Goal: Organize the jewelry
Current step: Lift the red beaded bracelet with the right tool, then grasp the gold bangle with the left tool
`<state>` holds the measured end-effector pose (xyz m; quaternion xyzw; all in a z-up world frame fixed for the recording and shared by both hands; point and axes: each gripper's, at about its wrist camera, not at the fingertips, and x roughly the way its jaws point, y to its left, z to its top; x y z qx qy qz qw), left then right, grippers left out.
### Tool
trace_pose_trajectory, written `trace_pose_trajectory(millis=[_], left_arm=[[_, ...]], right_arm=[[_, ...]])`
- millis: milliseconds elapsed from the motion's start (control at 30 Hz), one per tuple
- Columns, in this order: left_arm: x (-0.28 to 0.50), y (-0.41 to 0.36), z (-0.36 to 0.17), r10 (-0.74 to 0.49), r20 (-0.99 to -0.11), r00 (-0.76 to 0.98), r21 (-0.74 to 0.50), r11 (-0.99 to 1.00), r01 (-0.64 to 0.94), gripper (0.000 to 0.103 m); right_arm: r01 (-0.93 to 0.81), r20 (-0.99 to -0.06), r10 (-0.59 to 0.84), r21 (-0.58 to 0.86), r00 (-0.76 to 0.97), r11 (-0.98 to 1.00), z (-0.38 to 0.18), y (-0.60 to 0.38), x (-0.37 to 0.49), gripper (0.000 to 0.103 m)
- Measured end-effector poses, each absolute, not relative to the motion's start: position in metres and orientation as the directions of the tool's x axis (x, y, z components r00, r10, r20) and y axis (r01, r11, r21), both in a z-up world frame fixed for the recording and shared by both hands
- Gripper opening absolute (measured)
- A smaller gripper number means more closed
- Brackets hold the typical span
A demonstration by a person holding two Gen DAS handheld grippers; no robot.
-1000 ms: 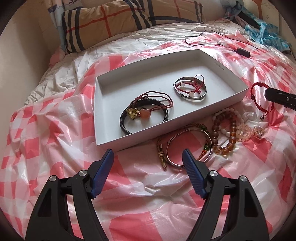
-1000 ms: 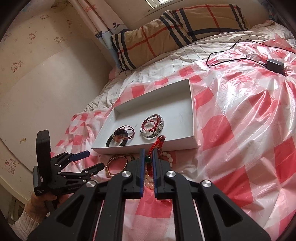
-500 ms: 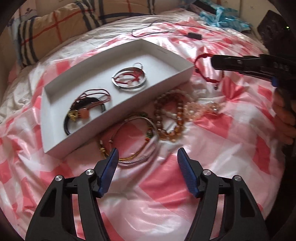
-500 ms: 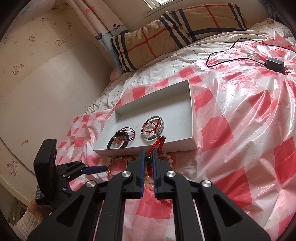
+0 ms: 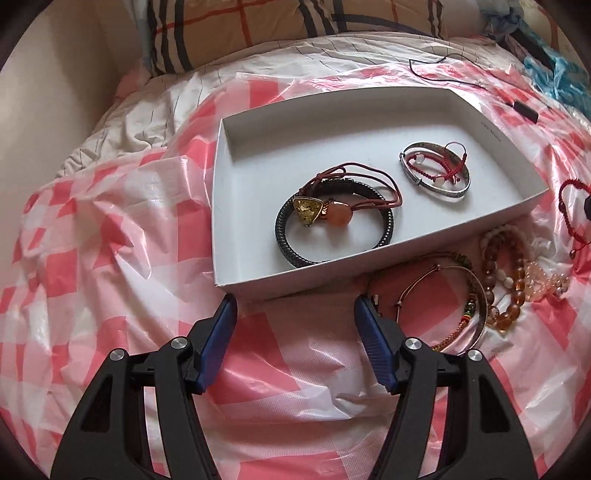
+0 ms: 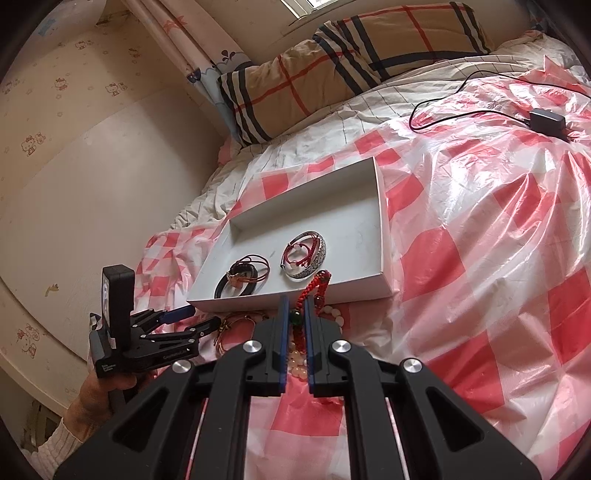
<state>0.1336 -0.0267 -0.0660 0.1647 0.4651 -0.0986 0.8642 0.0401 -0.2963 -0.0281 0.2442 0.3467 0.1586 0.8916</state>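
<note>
L wrist cam sits low, close at white tray's (image 5: 388,266) near edge, facing pillow (image 5: 280,26); R wrist cam higher, farther back, sharing tray (image 6: 380,229), pillow (image 6: 332,66).

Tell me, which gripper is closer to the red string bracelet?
Right. The right gripper is shut on the red string bracelet; the left gripper is open by the white tray, away from it.

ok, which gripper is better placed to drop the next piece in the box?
Right. Its gripper is already shut on the red bracelet, just short of the box. The left gripper is open and holds nothing.
</note>
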Motion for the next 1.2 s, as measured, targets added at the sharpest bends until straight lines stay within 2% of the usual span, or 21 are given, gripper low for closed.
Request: trace_pose_trajectory(millis=[167,333,533,1033,1200], left_arm=[[0.128,-0.04,-0.066,-0.009,-0.822,0.57,0.244,0.898,0.365,0.062],[0.129,-0.038,-0.063,-0.047,-0.829,0.558,0.196,0.909,0.368,0.062],[0.123,-0.047,-0.064,-0.042,-0.828,0.56,0.21,0.901,0.379,0.062],[0.116,-0.055,-0.053,-0.188,-0.83,0.526,0.075,0.895,0.439,0.063],[0.114,-0.07,-0.074,-0.096,-0.852,0.514,0.166,0.883,0.44,0.063]], right_arm=[[-0.111,-0.538,0.454,0.552,0.71,0.827,-0.028,-0.297,0.039,0.008],[-0.111,-0.536,0.459,0.558,0.709,0.823,-0.028,-0.298,0.04,0.008],[-0.111,-0.536,0.459,0.558,0.709,0.822,-0.028,-0.298,0.04,0.008],[-0.11,-0.536,0.459,0.559,0.708,0.822,-0.028,-0.298,0.04,0.008],[-0.111,-0.536,0.46,0.559,0.708,0.822,-0.028,-0.298,0.04,0.008]])
